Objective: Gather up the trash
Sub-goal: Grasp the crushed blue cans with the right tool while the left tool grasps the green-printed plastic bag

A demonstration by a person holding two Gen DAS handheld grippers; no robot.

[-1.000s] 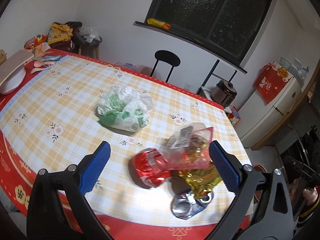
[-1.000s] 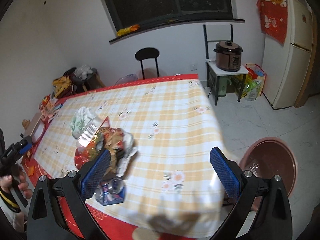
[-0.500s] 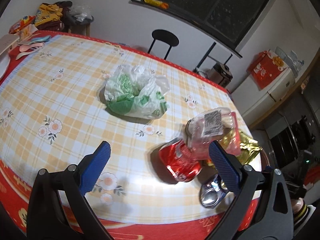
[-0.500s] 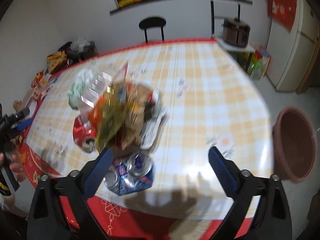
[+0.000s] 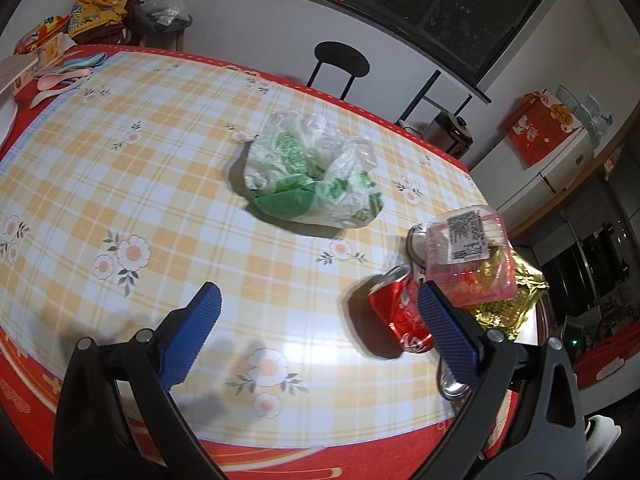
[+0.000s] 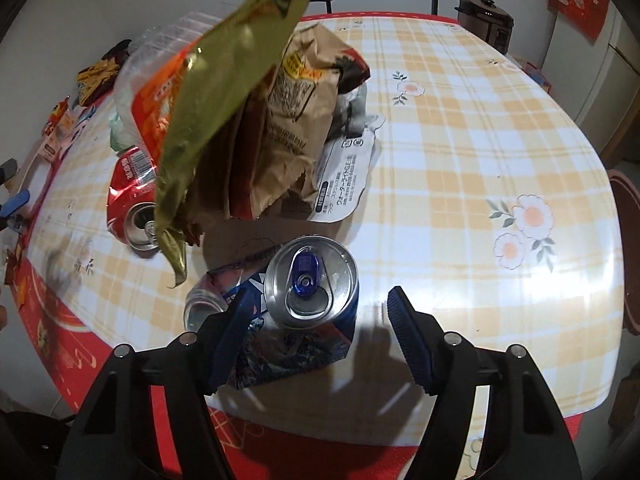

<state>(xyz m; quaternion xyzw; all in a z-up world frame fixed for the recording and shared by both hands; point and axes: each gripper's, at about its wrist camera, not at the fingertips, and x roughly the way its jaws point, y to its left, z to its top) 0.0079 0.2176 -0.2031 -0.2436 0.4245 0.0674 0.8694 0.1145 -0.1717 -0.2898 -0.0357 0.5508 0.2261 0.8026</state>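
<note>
Nothing is collected yet: my right hand-held gripper (image 6: 316, 308), jaws just closing but not gripping, straddles the blue can (image 6: 311, 282) near the tabletop (image 6: 460, 128) edge.

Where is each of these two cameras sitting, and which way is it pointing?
Left wrist view: on the left gripper, looking down across the checked table at a plastic bag; only its blue fingers show.
Right wrist view: on the right gripper, looking steeply down at a blue can; its closing jaws straddle it, untouched.
Shared: the red can, gold wrapper, table.
</note>
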